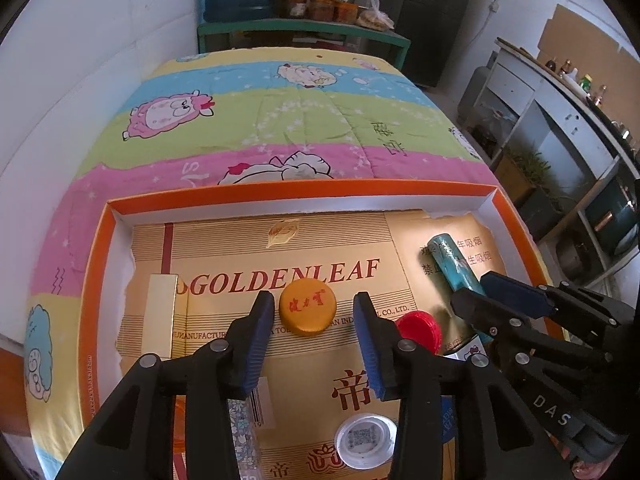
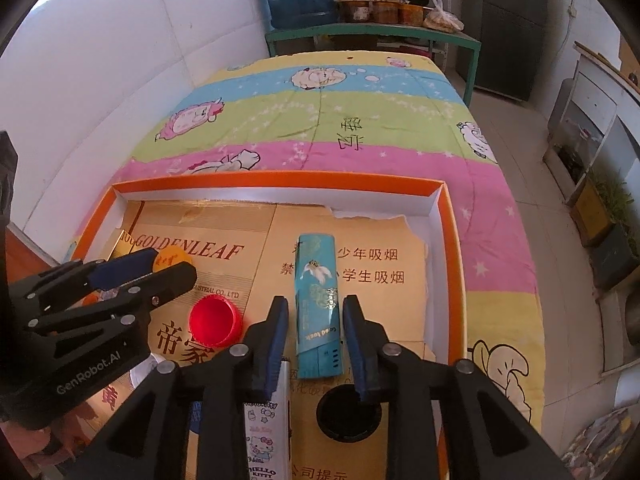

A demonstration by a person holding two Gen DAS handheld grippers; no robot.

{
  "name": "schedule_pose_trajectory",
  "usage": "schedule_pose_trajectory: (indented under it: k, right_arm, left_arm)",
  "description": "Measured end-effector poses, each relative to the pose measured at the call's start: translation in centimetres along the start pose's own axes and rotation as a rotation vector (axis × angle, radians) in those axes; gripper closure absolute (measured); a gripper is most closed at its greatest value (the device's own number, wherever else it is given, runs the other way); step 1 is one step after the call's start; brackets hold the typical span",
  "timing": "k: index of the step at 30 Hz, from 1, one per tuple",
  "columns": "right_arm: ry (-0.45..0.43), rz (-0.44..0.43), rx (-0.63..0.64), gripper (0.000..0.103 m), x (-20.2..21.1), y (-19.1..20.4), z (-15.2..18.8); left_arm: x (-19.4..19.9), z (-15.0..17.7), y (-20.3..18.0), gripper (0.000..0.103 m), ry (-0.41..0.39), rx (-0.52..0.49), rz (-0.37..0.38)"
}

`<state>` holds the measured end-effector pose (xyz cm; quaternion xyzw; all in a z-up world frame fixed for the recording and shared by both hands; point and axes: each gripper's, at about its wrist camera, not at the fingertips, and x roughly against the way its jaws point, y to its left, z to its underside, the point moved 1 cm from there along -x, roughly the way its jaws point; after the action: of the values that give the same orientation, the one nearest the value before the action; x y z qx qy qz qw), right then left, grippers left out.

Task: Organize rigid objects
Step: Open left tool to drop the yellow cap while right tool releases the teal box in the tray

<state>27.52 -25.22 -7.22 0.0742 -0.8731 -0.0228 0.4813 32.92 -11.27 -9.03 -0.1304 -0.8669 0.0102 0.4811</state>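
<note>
In the orange tray (image 1: 96, 280) on the bed, the open left claw (image 1: 314, 314) stands around the gold cap (image 1: 307, 307), the open right claw (image 2: 316, 318) around the teal lighter (image 2: 318, 300), while the arms half hide a white cap (image 1: 366, 444) and a black ring (image 2: 348, 416) at the near edge.

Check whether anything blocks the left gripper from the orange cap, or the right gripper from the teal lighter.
Nothing visible does. The orange cap lies free between the left gripper's open jaws; the teal lighter lies free between the right gripper's. The red cap lies off to the side.

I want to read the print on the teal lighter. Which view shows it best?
The right wrist view: the teal lighter lies whole between the right gripper's open pads. In the left wrist view that gripper hides its lower half.
</note>
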Motion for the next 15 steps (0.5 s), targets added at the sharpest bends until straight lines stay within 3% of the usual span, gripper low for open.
schedule_pose_trajectory:
  k: [15]
  right_arm:
    - [-0.058, -0.017, -0.05, 0.072, 2.7, -0.3, 0.6]
  left_arm:
    - [2.7, 0.4, -0.2, 0.059, -0.055, 0.007, 0.036]
